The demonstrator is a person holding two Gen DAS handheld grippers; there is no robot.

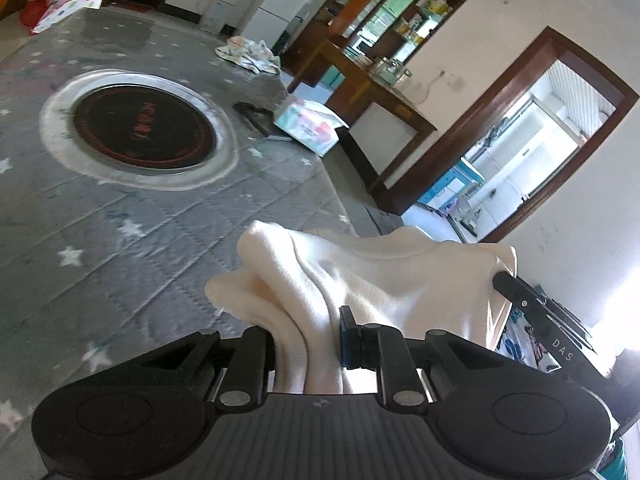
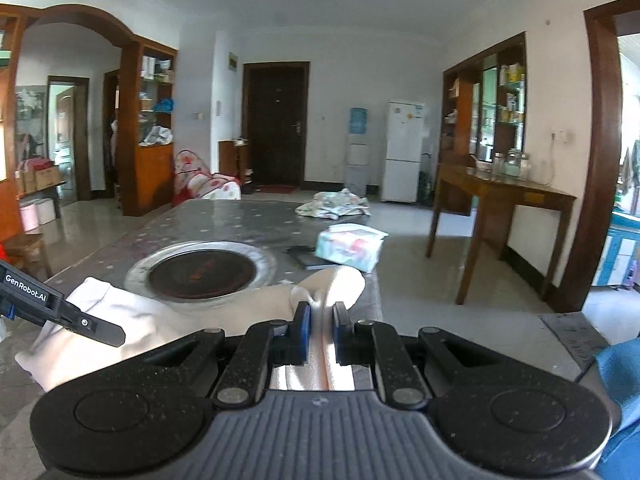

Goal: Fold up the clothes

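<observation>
Grey star-patterned bench (image 1: 132, 220) is being shown with a round cooktop (image 1: 144, 124) set into it. Above its near edge, a cream garment (image 1: 360, 276) is being held up, pinched by the left tongs (image 1: 308, 332) and the right tongs (image 2: 320, 320).

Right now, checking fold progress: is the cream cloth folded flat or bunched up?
Bunched: the cream cloth hangs in loose wrinkles, pinched between both grippers' fingers, off the grey star-patterned table.

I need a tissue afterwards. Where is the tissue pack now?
In the right wrist view, the tissue pack lies at the table's right edge, beside a dark flat object, beyond the round inset burner.
</observation>
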